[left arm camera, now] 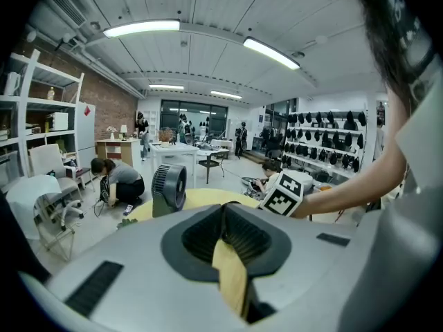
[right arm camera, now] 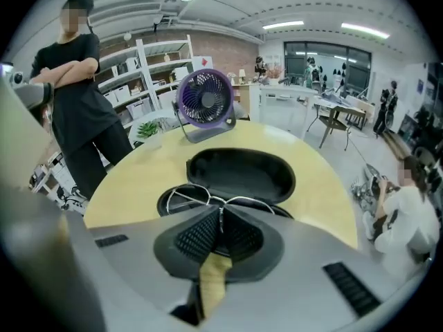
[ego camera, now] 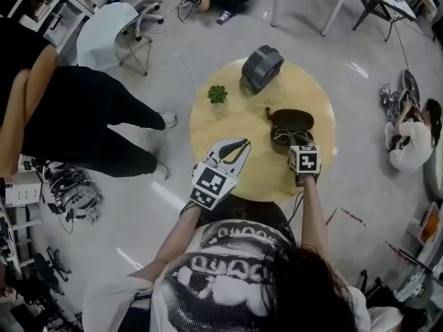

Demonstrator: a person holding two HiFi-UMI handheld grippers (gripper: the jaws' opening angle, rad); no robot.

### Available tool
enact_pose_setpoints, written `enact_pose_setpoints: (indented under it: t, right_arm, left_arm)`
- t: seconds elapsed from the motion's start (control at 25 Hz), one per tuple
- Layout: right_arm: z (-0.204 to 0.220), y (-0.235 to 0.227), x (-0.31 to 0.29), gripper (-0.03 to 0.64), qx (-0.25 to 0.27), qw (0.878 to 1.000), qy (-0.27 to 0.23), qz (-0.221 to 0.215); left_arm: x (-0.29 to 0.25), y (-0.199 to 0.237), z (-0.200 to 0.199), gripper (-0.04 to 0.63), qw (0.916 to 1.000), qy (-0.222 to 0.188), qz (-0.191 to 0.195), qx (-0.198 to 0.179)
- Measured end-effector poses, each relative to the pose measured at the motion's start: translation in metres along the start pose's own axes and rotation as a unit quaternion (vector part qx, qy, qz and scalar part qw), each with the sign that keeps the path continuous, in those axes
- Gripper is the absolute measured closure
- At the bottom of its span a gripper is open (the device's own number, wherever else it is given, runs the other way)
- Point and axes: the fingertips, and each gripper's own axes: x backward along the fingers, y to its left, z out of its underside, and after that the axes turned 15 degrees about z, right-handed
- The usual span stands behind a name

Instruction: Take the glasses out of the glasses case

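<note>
A black glasses case (ego camera: 291,119) lies open on the round wooden table (ego camera: 221,126), its lid (right arm camera: 239,175) folded back. Wire-rimmed glasses (ego camera: 282,136) rest in its lower half. My right gripper (ego camera: 299,142) points steeply down over the case's near edge. In the right gripper view its jaws meet at the glasses' bridge (right arm camera: 220,208), shut on the thin wire between the two lenses (right arm camera: 185,194). My left gripper (ego camera: 243,142) hovers over the table's near left part, apart from the case. Its jaws are shut with nothing between them (left arm camera: 223,206).
A dark desk fan (ego camera: 261,66) stands at the table's far side and a small green plant (ego camera: 217,94) to its left. A person in black (ego camera: 69,116) stands left of the table. Another person (ego camera: 412,140) sits on the floor at the right. A white chair (ego camera: 111,33) is at the back left.
</note>
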Motion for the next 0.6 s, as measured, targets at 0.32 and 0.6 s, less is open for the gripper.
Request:
enact_pose_setpoints:
  t: [0.32, 0.6]
  right_arm:
    - [-0.020, 0.007, 0.030, 0.600, -0.022, 0.999, -0.046, 0.014]
    - [-0.040, 0.025, 0.065, 0.600, -0.033, 0.996, -0.087, 0.018]
  left_arm:
    - [0.026, 0.004, 0.005, 0.569, 1.0000, -0.005, -0.001, -0.002]
    - [0.052, 0.001, 0.014, 0.569, 1.0000, -0.009, 0.003, -0.003]
